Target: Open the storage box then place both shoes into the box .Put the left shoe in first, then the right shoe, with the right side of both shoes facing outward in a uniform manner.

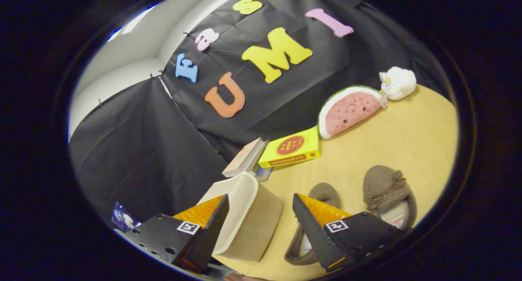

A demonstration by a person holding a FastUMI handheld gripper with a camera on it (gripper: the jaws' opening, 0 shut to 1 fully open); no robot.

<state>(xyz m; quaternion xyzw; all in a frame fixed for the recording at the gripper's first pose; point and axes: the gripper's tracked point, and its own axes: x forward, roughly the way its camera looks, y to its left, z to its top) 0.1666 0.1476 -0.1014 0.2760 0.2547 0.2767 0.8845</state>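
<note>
— So, where do we stand with the gripper [259,215]?

— We see its two fingers spread wide apart, pressing on nothing. The storage box [248,217], beige with a paler rim, sits in the gap between them, nearer the left finger, whose tip overlaps the box's near side. Whether that finger touches the box we cannot tell.

— And the lid?

— We cannot tell whether the box is open or closed from this angle.

— Moving rightward, where are the shoes?

— The two brown fuzzy slippers lie side by side on the wooden table [412,130], right of the box. The nearer slipper [322,193] is partly hidden behind the right finger; the other slipper [389,195], with a bow on top, lies just beyond that finger and farther right.

— What room do we have?

— Bare tabletop runs between the box and the slippers, and a broad bare stretch lies beyond the slippers. The table's left edge passes close by the box, with the black cloth wall [142,150] behind it.

— And farther back?

— Beyond the box a tan book [244,158] leans by a yellow book [291,148]; then a watermelon-slice cushion [350,113], and a small white plush toy [397,83] well beyond.

— Any writing?

— The yellow book bears a red round emblem and a red strip; we cannot read either. Each finger carries a square black-and-white marker.
</note>
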